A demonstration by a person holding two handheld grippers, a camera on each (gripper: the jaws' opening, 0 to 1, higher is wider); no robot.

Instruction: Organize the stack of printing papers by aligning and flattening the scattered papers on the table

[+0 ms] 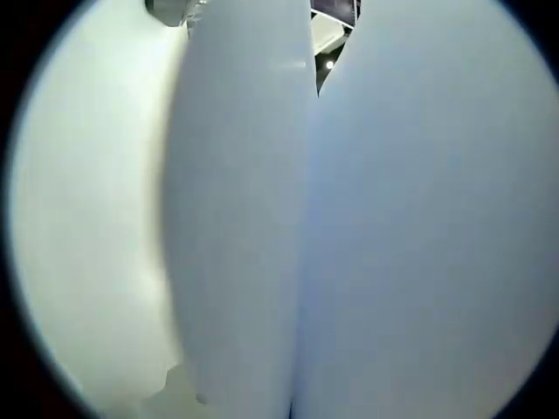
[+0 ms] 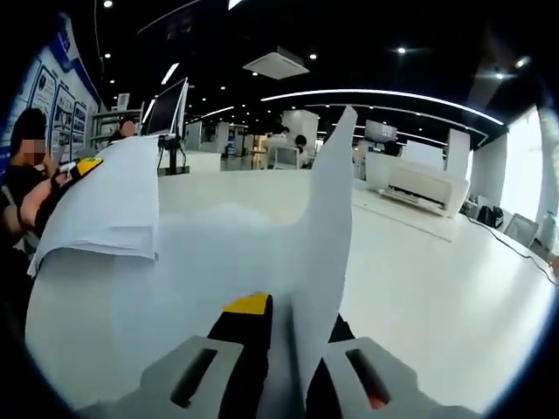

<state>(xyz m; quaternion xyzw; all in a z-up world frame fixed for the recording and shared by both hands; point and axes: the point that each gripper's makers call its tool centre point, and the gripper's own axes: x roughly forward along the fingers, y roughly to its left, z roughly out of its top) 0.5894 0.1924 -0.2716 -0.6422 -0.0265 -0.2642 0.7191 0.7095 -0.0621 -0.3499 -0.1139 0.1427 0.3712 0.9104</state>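
Right gripper (image 2: 279,371) is clamping sheets (image 2: 218,262), lifting them for alignment; next comes squaring them on the table (image 2: 437,288). Left claw's state: cannot tell.

Broad white glossy table (image 2: 437,288) runs far back in right gripper view. White printing paper sheets (image 2: 201,271) lie loose on near part, one sheet's edge curling upright. White boxy printer-like machine (image 2: 419,182) sits at far right. Dark monitor on stand (image 2: 168,113) at far left edge.

White papers (image 2: 218,262) held upright, sheets bowed, edges uneven.
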